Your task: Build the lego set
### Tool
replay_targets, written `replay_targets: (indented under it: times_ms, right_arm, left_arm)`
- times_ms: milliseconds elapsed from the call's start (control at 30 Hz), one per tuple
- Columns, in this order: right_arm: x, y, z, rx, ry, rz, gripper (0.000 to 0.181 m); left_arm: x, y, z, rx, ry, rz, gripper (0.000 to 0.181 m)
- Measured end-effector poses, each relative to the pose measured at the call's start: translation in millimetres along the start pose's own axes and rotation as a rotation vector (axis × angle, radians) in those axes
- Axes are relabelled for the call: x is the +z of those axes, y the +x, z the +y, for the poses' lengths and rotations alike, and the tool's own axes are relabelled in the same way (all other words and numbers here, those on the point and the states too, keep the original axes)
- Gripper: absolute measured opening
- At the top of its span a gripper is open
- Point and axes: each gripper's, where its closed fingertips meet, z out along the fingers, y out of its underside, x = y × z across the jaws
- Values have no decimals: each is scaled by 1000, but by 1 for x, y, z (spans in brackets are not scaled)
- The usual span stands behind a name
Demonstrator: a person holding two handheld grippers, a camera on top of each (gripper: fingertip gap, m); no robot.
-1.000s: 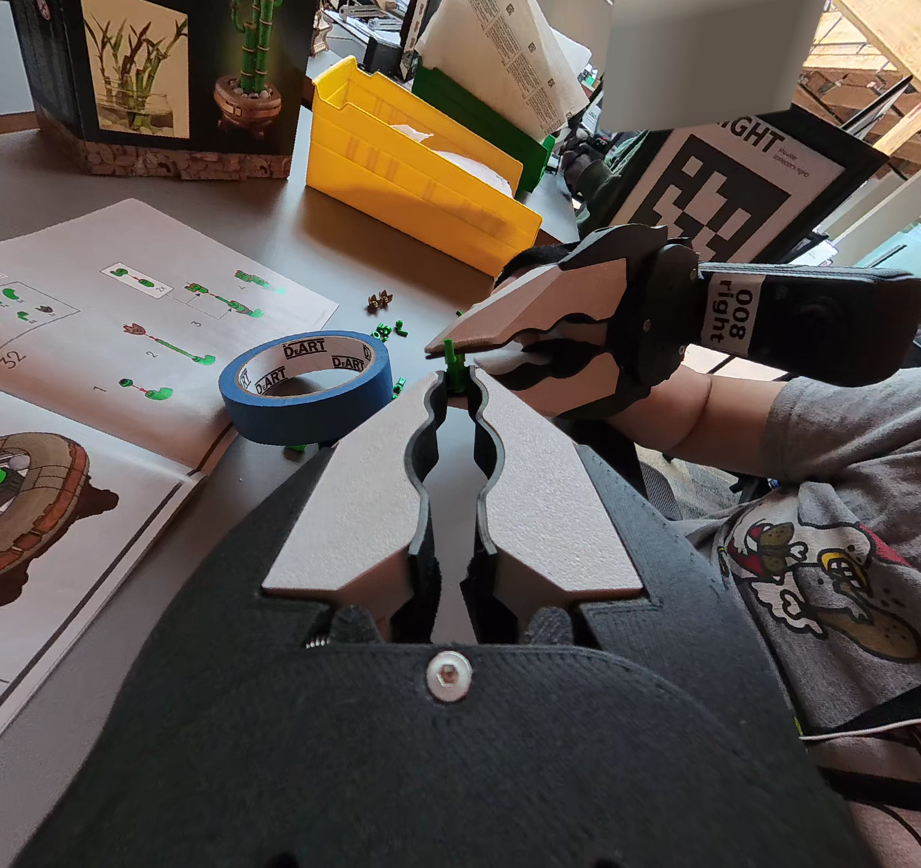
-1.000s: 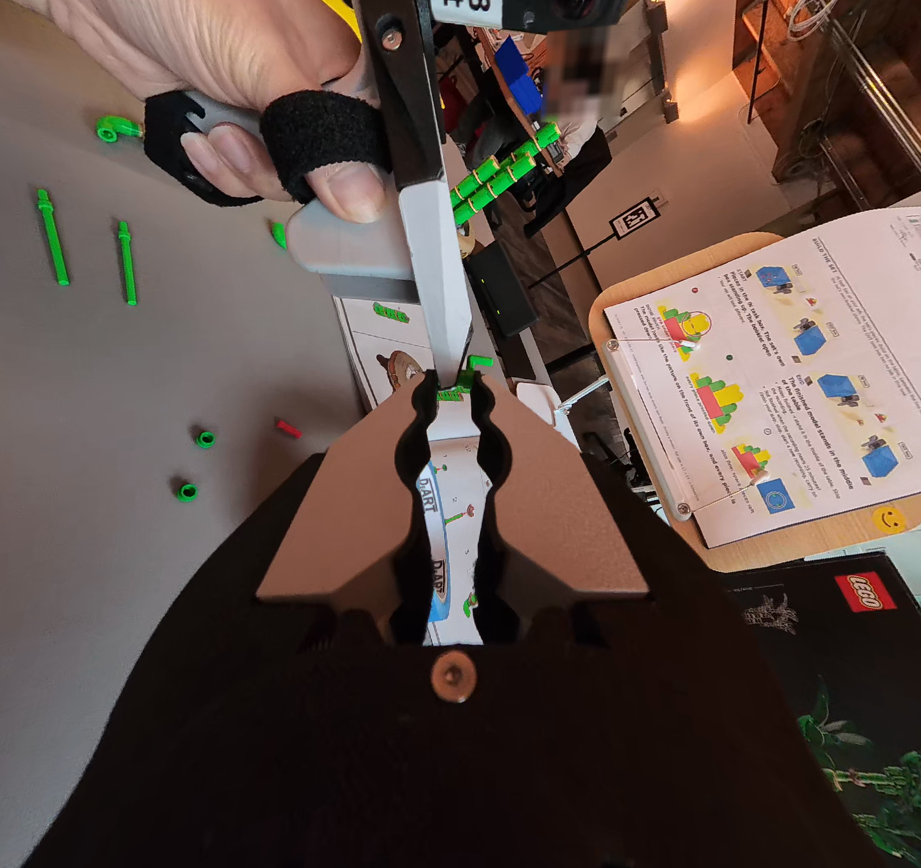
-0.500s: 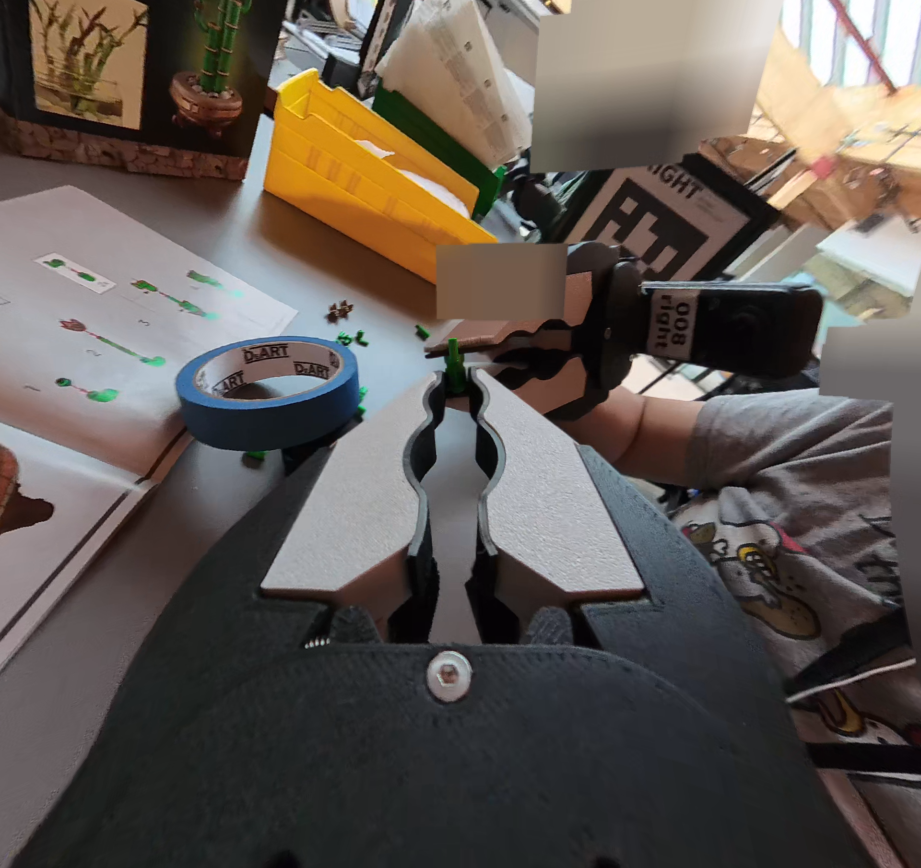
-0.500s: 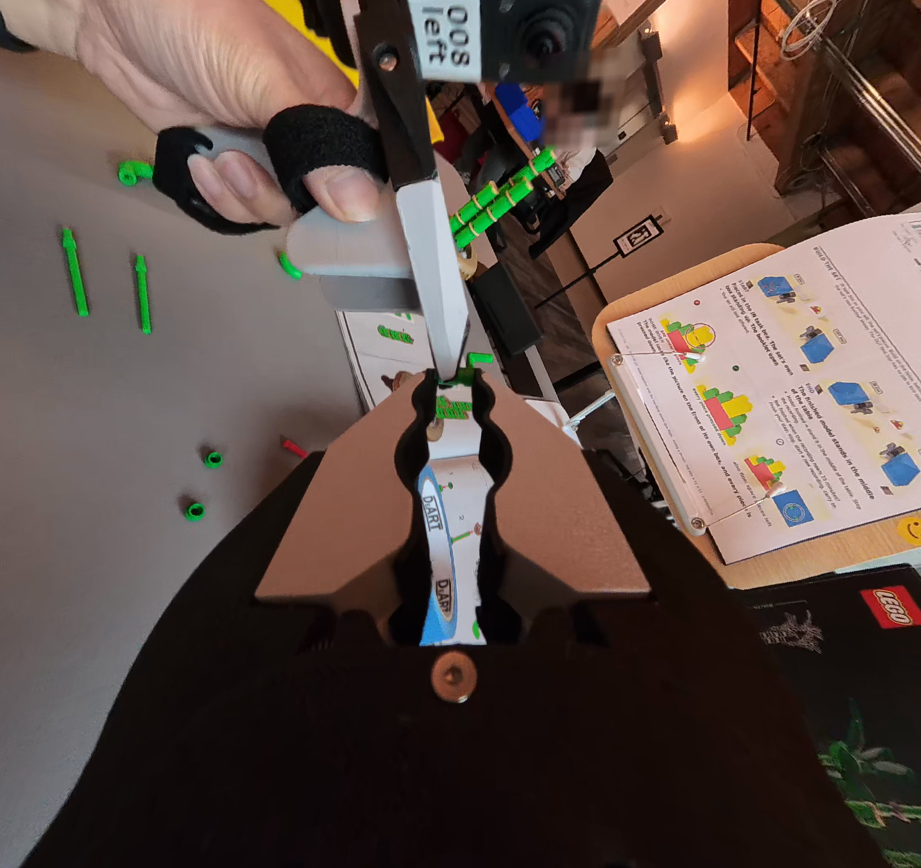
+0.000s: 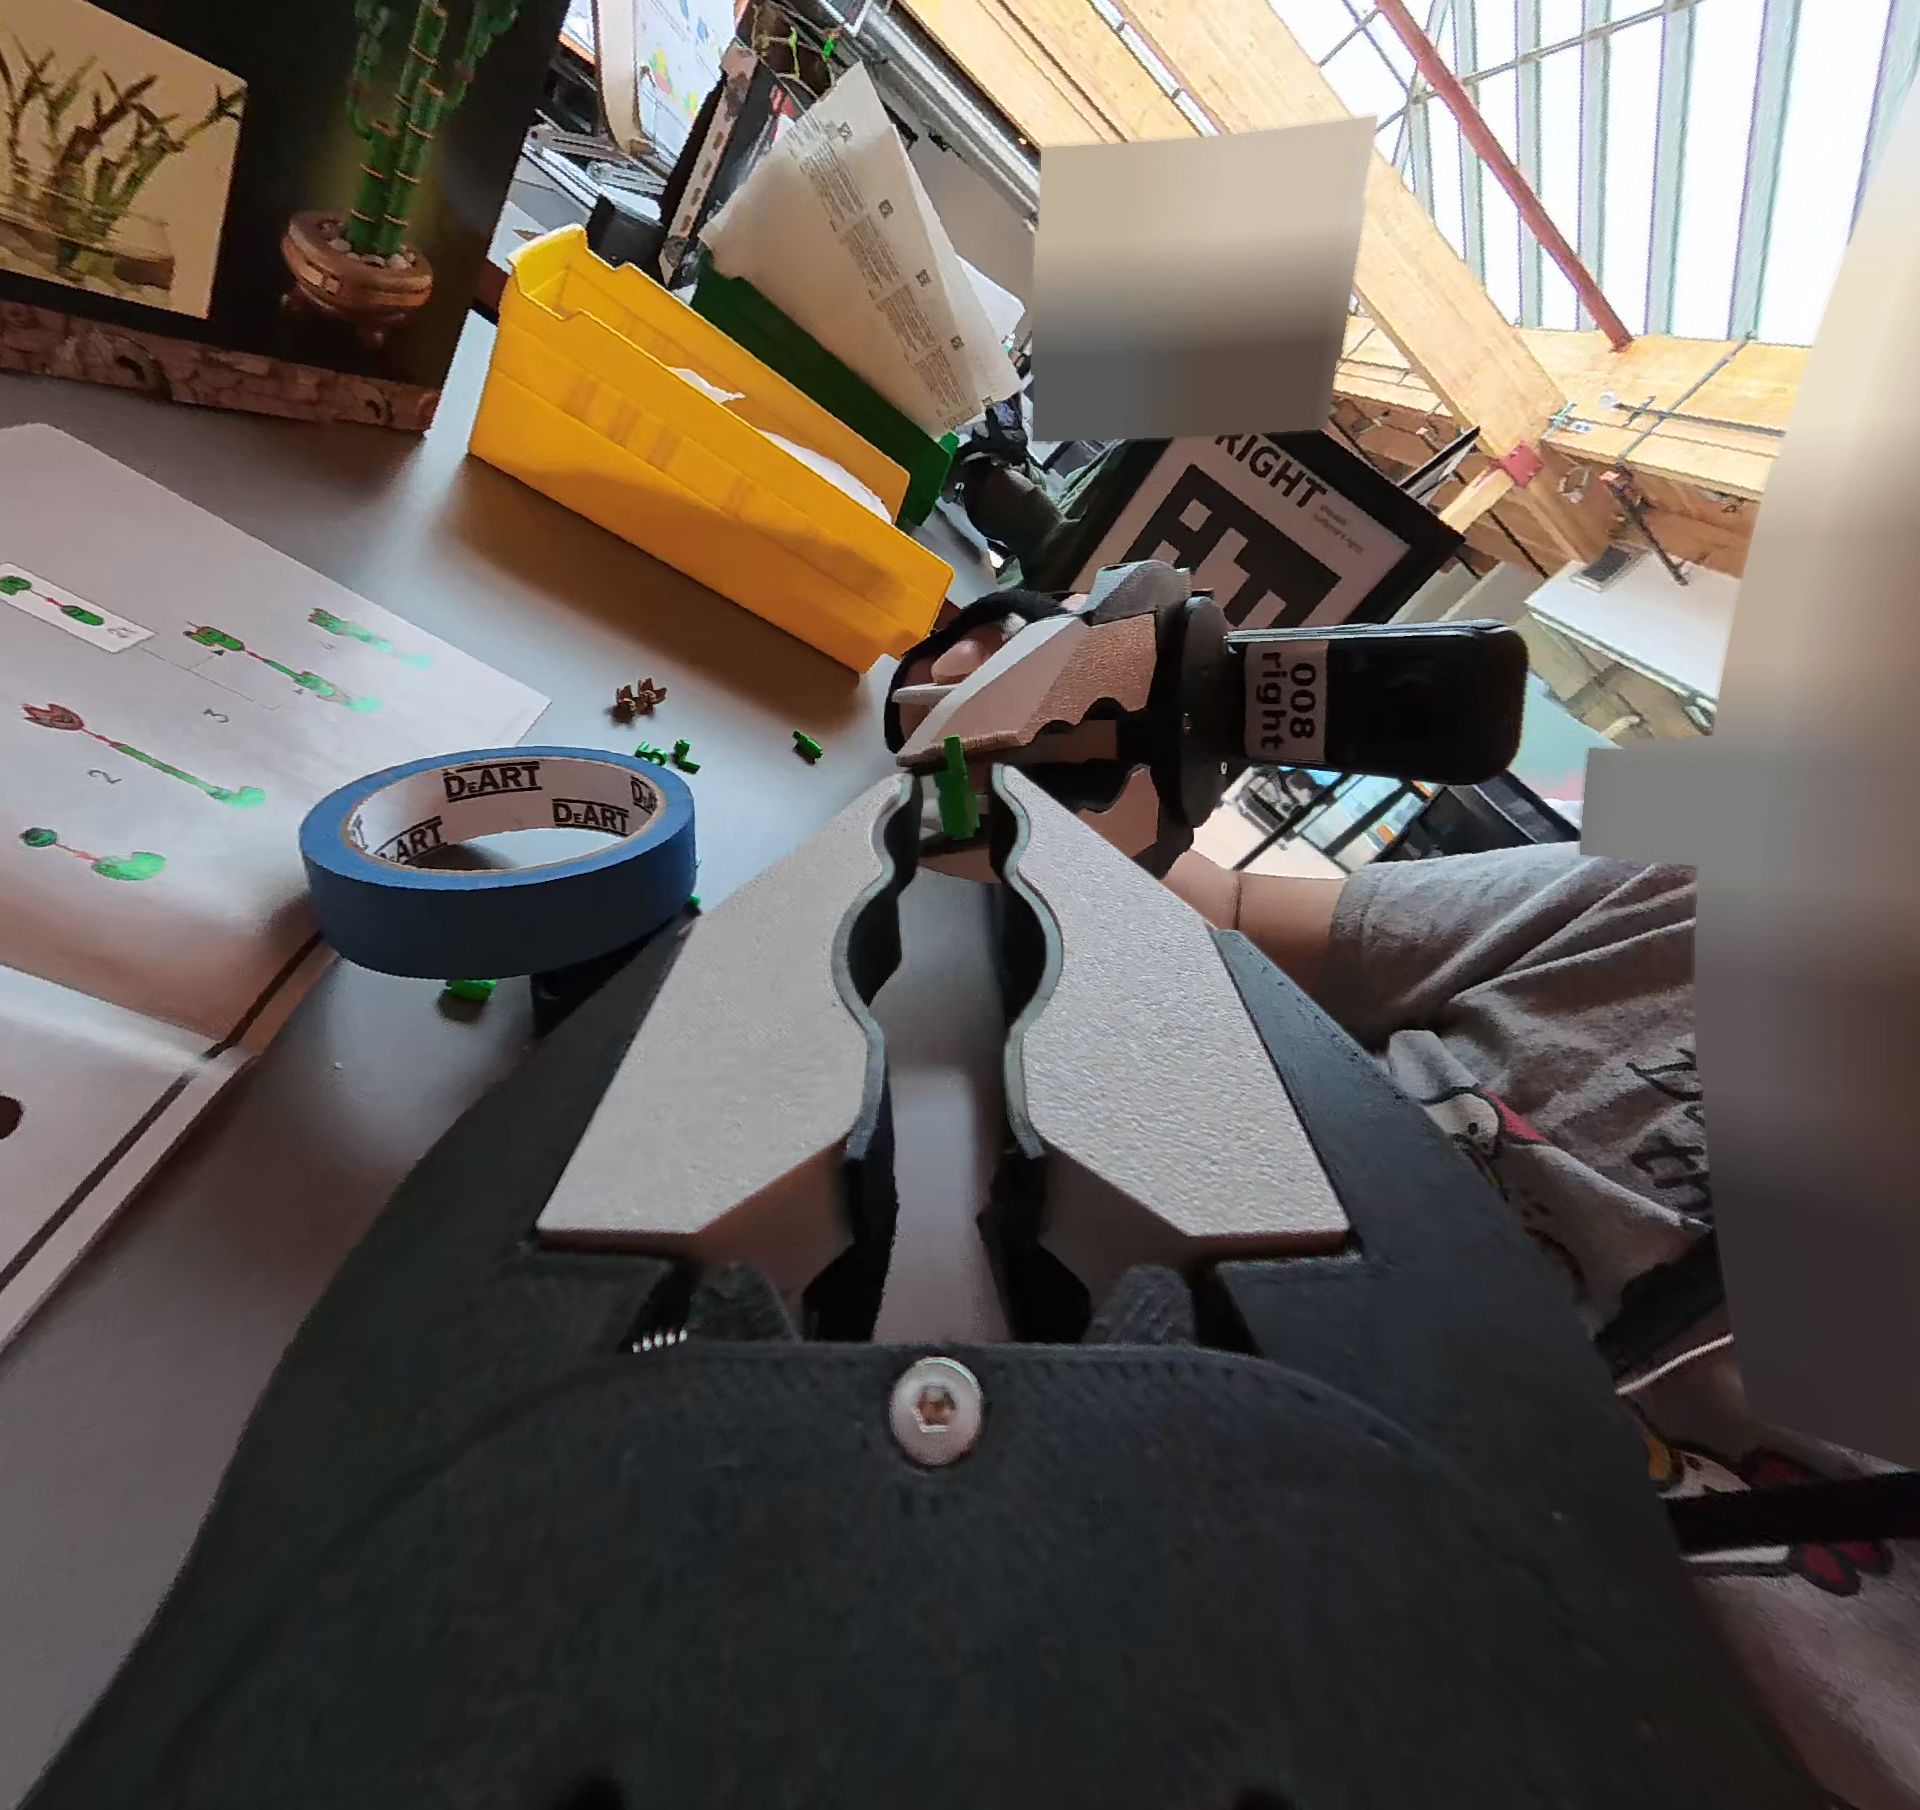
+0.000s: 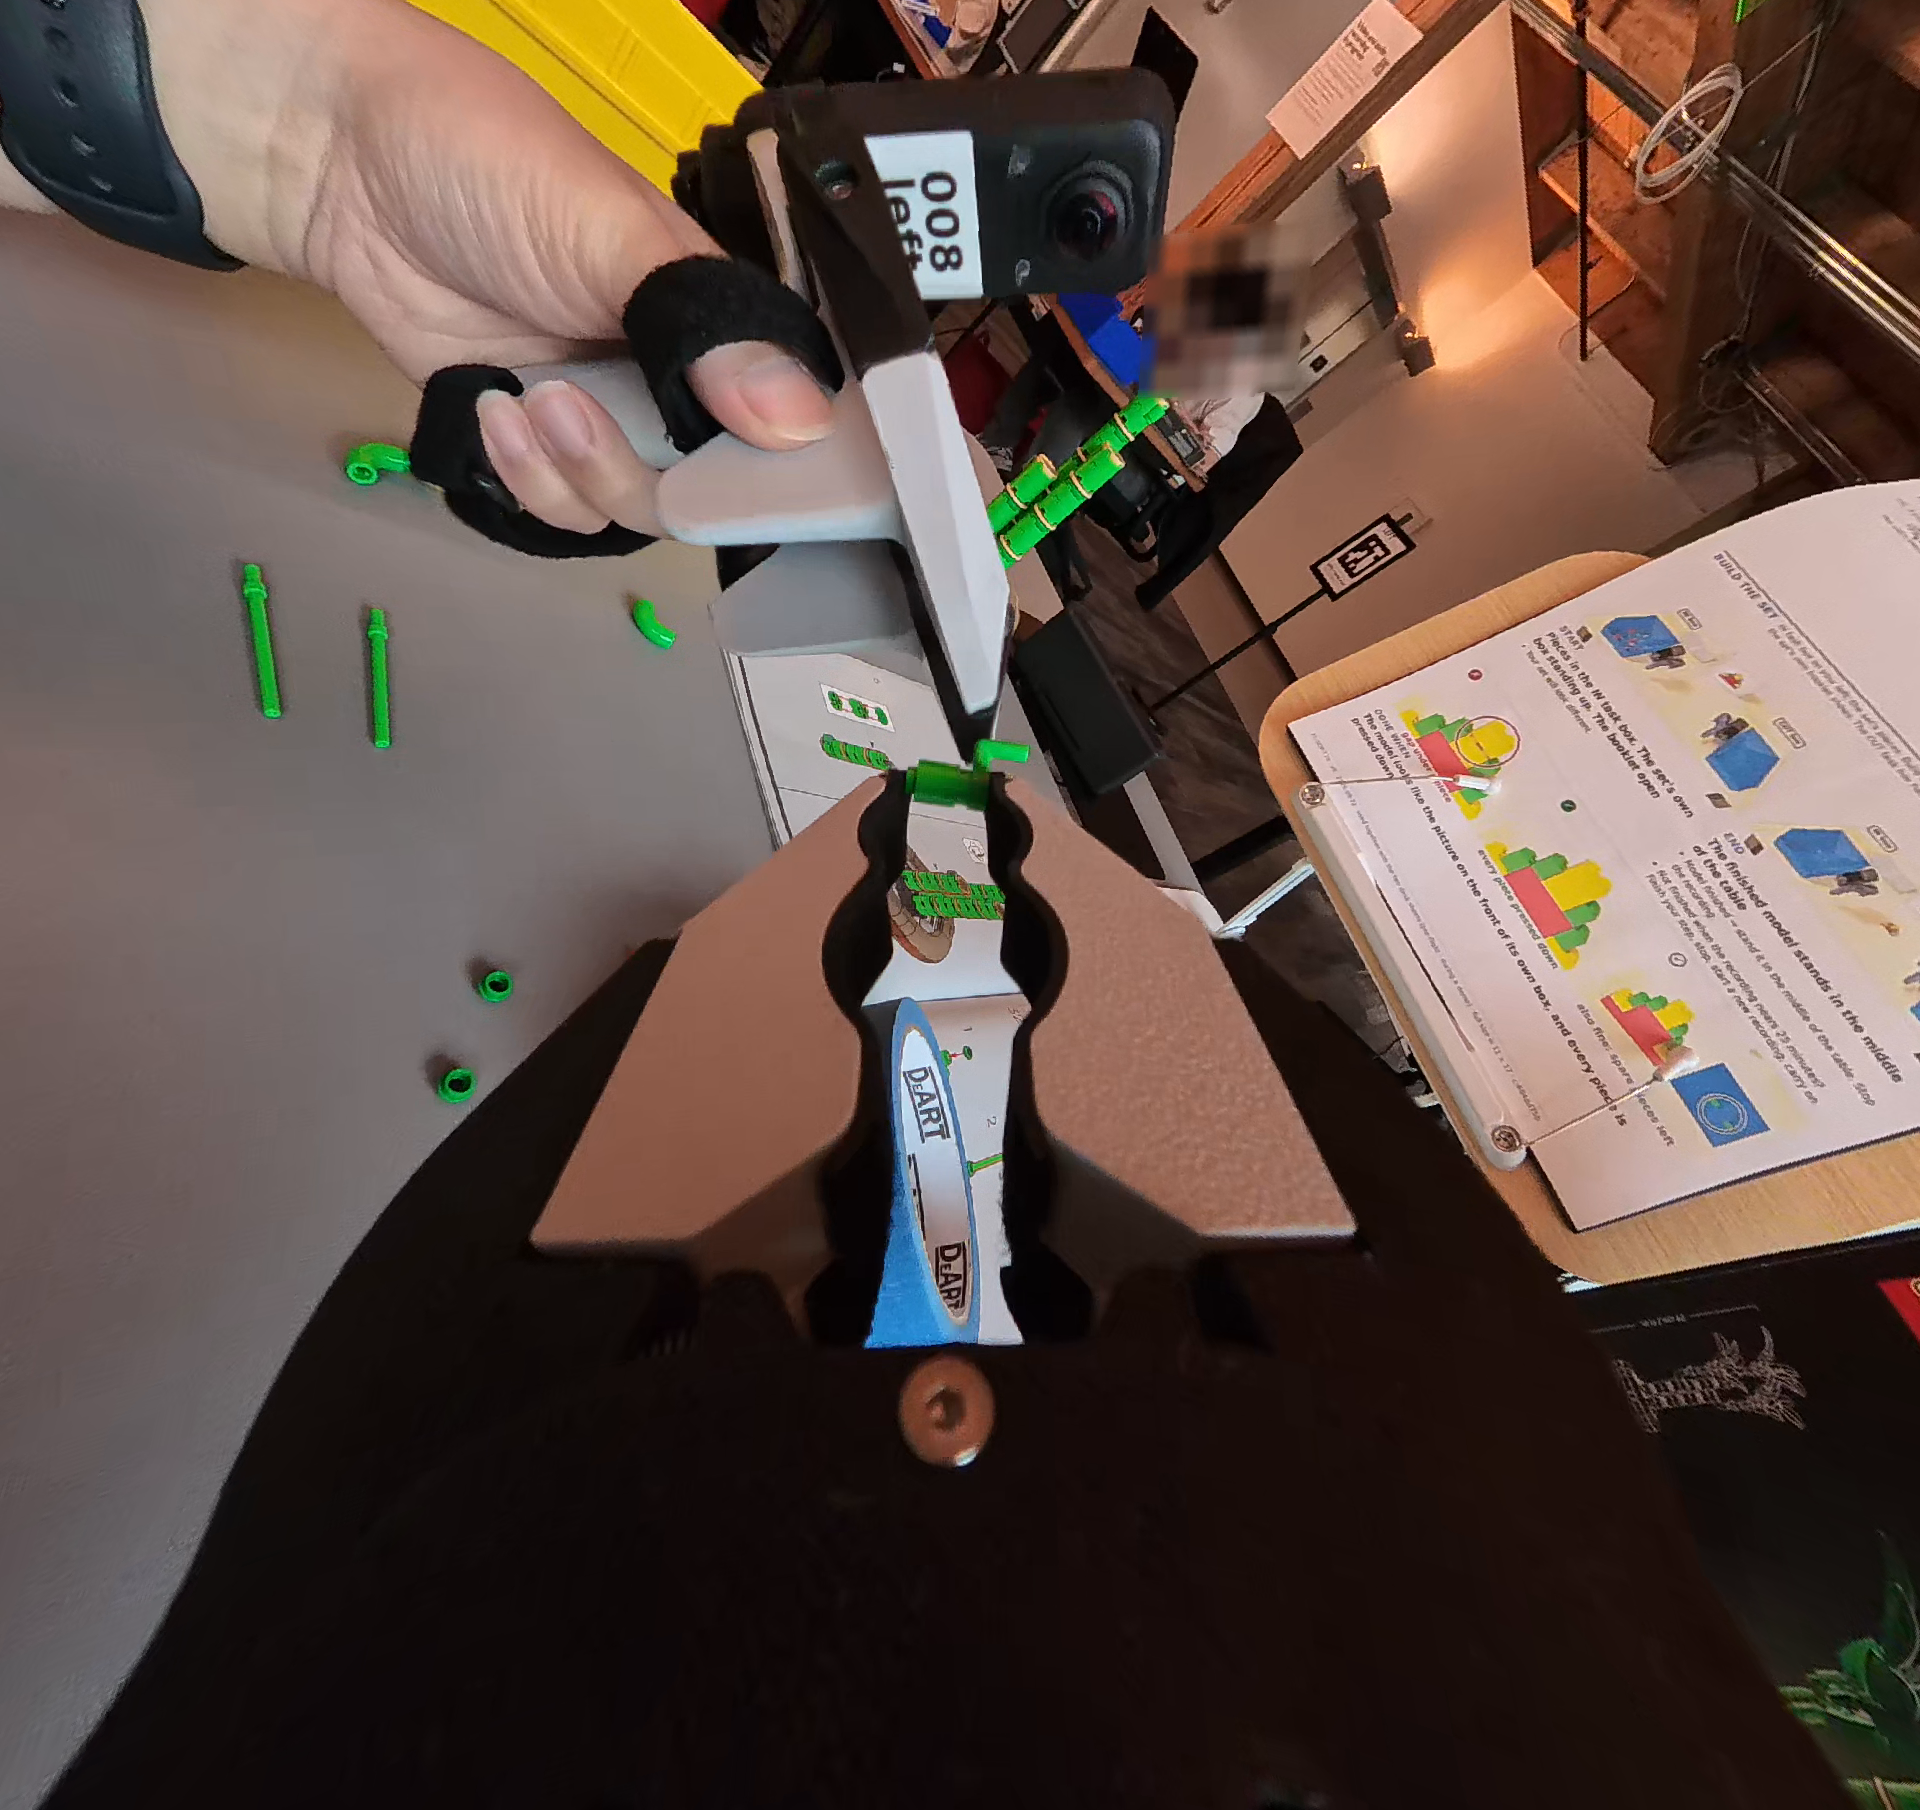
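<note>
A small green lego piece (image 5: 957, 796) is held in the air above the grey table (image 5: 582, 576), between both grippers. My left gripper (image 5: 954, 796) is closed around its thicker lower end, with a thin gap showing beside it. My right gripper (image 6: 945, 790) is shut across the piece (image 6: 943, 784). In the left wrist view the right gripper (image 5: 912, 750) comes in from the right and meets the piece's thin upper stem. In the right wrist view the left gripper (image 6: 982, 711) points down at a small elbow end (image 6: 1004, 750) of the piece.
A blue tape roll (image 5: 499, 856) lies on the open instruction booklet (image 5: 156, 721), near a yellow bin (image 5: 675, 482) and the set's box (image 5: 208, 98). Loose green rods (image 6: 260, 638), rings (image 6: 496, 984) and elbows (image 6: 652, 622) lie on the table. An instruction sheet on a board (image 6: 1610, 877) stands to the right. Left and right tips are no more than a few centimetres apart.
Both grippers have risen and tilted with the green piece still between them. My left jaws stand slightly wider than before. The left fingertip has drawn back a little from the piece.
</note>
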Motion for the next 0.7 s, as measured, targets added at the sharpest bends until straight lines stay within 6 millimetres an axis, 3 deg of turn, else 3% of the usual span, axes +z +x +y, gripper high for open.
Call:
replay_targets:
  times_ms: [167, 267, 533, 700]
  right_arm:
    - [1, 0, 0, -19, -5, 8, 12]
    - [2, -2, 2, -44, -23, 8, 12]
    - [-1, 6, -10, 1, 39, 66, 18]
    - [0, 8, -4, -22, -2, 89, 12]
  left_arm:
    - [5, -2, 8, 4, -48, -20, 12]
    - [9, -2, 13, 13, -70, -16, 5]
    - [10, 5, 4, 40, -18, -8, 4]
    - [11, 7, 4, 23, -15, 15, 4]
